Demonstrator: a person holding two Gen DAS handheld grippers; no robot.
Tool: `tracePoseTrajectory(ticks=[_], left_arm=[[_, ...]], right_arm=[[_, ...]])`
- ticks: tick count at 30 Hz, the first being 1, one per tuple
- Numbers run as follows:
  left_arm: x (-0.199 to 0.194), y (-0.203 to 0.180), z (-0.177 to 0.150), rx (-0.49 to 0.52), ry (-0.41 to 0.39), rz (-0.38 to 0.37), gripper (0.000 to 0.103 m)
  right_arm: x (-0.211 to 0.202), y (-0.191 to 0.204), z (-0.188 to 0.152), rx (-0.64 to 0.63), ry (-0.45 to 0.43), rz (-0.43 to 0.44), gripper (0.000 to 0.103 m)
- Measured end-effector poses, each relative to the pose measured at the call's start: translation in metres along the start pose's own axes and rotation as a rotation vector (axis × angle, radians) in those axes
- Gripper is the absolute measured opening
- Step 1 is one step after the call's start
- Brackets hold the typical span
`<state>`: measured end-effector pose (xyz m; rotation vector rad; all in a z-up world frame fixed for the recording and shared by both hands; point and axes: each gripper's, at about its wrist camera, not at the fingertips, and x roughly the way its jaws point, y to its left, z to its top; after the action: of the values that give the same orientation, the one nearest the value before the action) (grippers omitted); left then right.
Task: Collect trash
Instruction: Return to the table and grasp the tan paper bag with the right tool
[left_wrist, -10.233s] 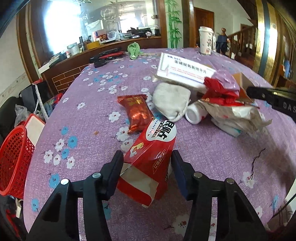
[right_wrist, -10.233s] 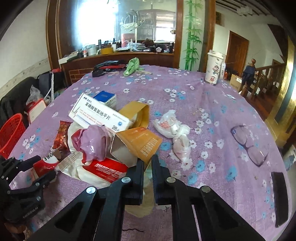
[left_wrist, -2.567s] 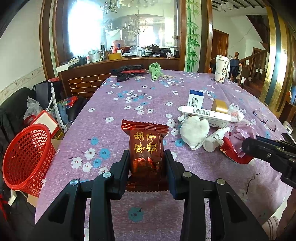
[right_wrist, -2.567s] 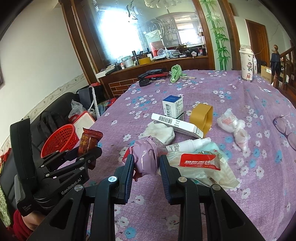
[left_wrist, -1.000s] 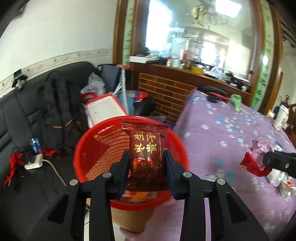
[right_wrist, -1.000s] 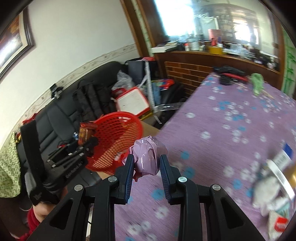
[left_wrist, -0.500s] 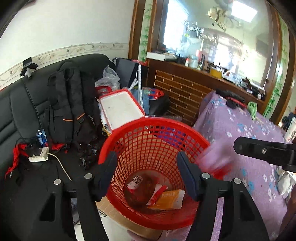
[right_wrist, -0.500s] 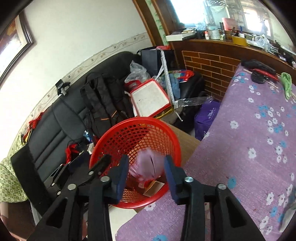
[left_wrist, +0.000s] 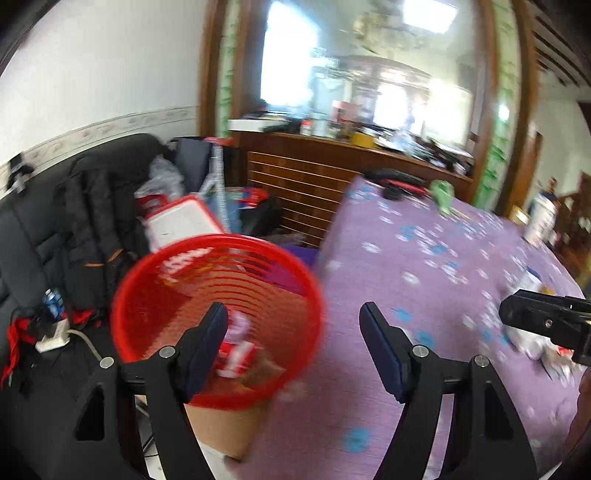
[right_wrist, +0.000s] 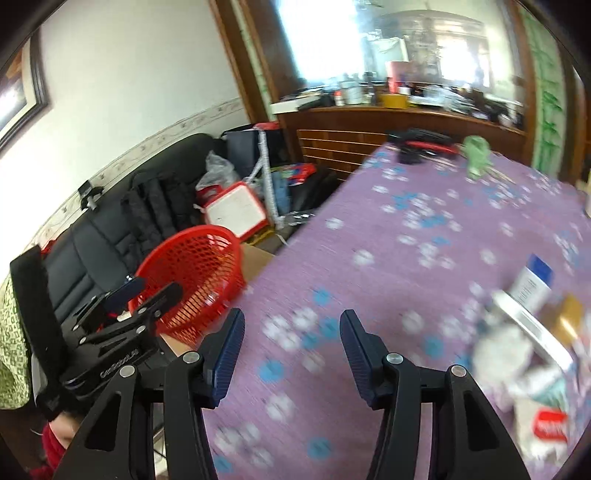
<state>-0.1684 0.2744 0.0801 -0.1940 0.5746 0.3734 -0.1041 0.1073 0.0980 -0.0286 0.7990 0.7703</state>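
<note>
A red mesh basket (left_wrist: 177, 280) stands on a cardboard box beside the purple flowered table (left_wrist: 424, 280). Wrappers and a pink wad (left_wrist: 238, 325) lie inside it. My left gripper (left_wrist: 291, 343) is open and empty over the basket's right rim and the table's edge. My right gripper (right_wrist: 291, 339) is open and empty above the table edge; the basket (right_wrist: 192, 258) sits to its left. Blurred trash (right_wrist: 524, 332) lies on the table (right_wrist: 424, 240) at the right: boxes, tissue, a red wrapper.
A black sofa (left_wrist: 44, 229) with a backpack and bags stands left of the basket. A white board with a red frame (right_wrist: 236, 210) leans behind it. A wooden counter (left_wrist: 332, 162) lies beyond. A green cloth (right_wrist: 476, 151) and dark tools lie at the table's far end.
The pink wad has dropped from my right gripper into the basket. Both grippers have swung to the right, from over the basket toward the table.
</note>
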Motion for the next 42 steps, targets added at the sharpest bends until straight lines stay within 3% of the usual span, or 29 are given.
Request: tracePoseTrajectory(ticks=[5, 9, 13, 17, 21, 23, 26, 30, 32, 35, 42], left_arm=[[-0.001, -0.059, -0.013, 0.101, 0.034, -0.086, 0.073], [0.000, -0.103, -0.024, 0.172, 0.064, -0.145, 0.073], [0.000, -0.144, -0.032, 0.242, 0.087, -0.185, 0.073], [-0.002, -0.171, -0.037, 0.290, 0.095, -0.211, 0.073], [-0.001, -0.189, -0.045, 0.325, 0.116, -0.227, 0.073], [0.001, -0.194, -0.047, 0.339, 0.126, -0.229, 0.073], [0.003, -0.193, -0.048, 0.345, 0.136, -0.230, 0.073], [0.004, -0.191, -0.049, 0.352, 0.150, -0.242, 0.073], [0.007, -0.192, -0.048, 0.349, 0.169, -0.262, 0.073], [0.010, -0.195, -0.047, 0.350, 0.188, -0.291, 0.073], [0.022, -0.220, -0.038, 0.335, 0.237, -0.356, 0.073]], right_arm=[[-0.046, -0.055, -0.030, 0.067, -0.038, -0.055, 0.058], [-0.092, -0.099, -0.059, 0.062, -0.082, -0.171, 0.058], [-0.118, -0.136, -0.087, 0.021, -0.067, -0.284, 0.062], [-0.123, -0.149, -0.104, -0.065, -0.017, -0.304, 0.066], [-0.106, -0.135, -0.106, -0.222, 0.032, -0.329, 0.071], [-0.093, -0.129, -0.107, -0.308, 0.054, -0.373, 0.071], [-0.072, -0.137, -0.100, -0.339, 0.084, -0.432, 0.071], [-0.054, -0.161, -0.091, -0.288, 0.135, -0.433, 0.068], [-0.052, -0.171, -0.090, -0.236, 0.144, -0.417, 0.061], [-0.064, -0.180, -0.089, -0.146, 0.119, -0.374, 0.053], [-0.114, -0.197, -0.090, 0.083, -0.025, -0.277, 0.051]])
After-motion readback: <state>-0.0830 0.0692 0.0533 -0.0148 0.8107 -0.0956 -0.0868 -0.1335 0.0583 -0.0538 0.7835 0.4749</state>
